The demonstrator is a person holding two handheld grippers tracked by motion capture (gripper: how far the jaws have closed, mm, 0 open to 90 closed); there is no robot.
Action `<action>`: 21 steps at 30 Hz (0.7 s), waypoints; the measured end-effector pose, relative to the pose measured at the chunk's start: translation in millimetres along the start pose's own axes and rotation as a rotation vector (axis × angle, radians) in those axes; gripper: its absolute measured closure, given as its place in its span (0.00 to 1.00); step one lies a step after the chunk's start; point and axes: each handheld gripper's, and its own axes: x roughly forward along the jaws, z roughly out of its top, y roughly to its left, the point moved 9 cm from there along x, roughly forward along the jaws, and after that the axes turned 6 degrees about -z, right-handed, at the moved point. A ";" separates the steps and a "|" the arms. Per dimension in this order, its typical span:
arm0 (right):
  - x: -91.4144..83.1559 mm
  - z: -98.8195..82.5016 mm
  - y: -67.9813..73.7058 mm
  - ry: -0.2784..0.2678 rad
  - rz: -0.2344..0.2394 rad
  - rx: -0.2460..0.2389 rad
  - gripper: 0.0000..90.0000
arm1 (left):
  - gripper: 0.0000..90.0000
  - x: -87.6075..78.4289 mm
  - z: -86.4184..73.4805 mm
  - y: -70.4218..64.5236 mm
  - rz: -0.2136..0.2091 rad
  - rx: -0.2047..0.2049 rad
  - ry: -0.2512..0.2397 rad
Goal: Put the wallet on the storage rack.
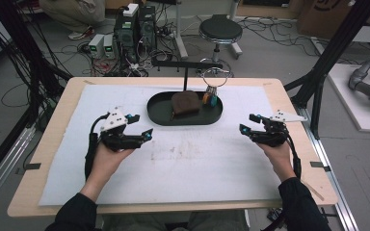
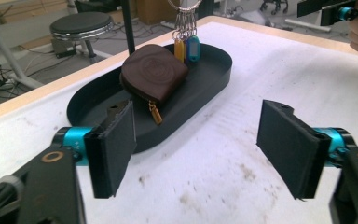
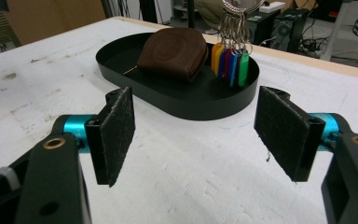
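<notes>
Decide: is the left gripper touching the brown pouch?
Apart. High view shows the left gripper short of the tray holding the brown pouch.

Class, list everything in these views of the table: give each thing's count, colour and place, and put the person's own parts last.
Tray: one, black oval, far middle of the table.
Pouch: one, brown, zipped, in the tray.
Key tags: a bunch, mixed colours, on a ring, hanging over the tray's end.
Stand: one, black, behind the tray.
Mat: one, white, covering the table.
Stool: one, black, on the floor beyond.
Left gripper: black, jaws open, empty.
Right gripper: black, jaws open, empty.
</notes>
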 end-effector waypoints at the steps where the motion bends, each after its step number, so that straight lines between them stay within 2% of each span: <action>1: 0.0 0.0 -0.7 -0.001 -0.002 -0.001 0.32 | 0.29 -3.4 -3.0 0.3 0.006 -0.005 -0.011; 5: -1.2 -0.8 -1.0 0.006 -0.004 -0.002 0.29 | 0.25 -16.1 -14.8 6.9 0.026 -0.013 -0.040; 8: -2.2 -0.4 -1.4 0.005 -0.014 -0.011 0.28 | 0.25 -20.6 -22.8 14.5 0.041 -0.031 -0.041; 15: 0.6 -3.3 -1.7 0.027 -0.028 -0.014 0.24 | 0.25 -22.4 -35.7 28.2 0.070 -0.054 -0.037; 21: -0.3 -5.7 -3.9 0.040 -0.036 -0.016 0.23 | 0.25 -23.5 -38.0 36.0 0.092 -0.067 -0.042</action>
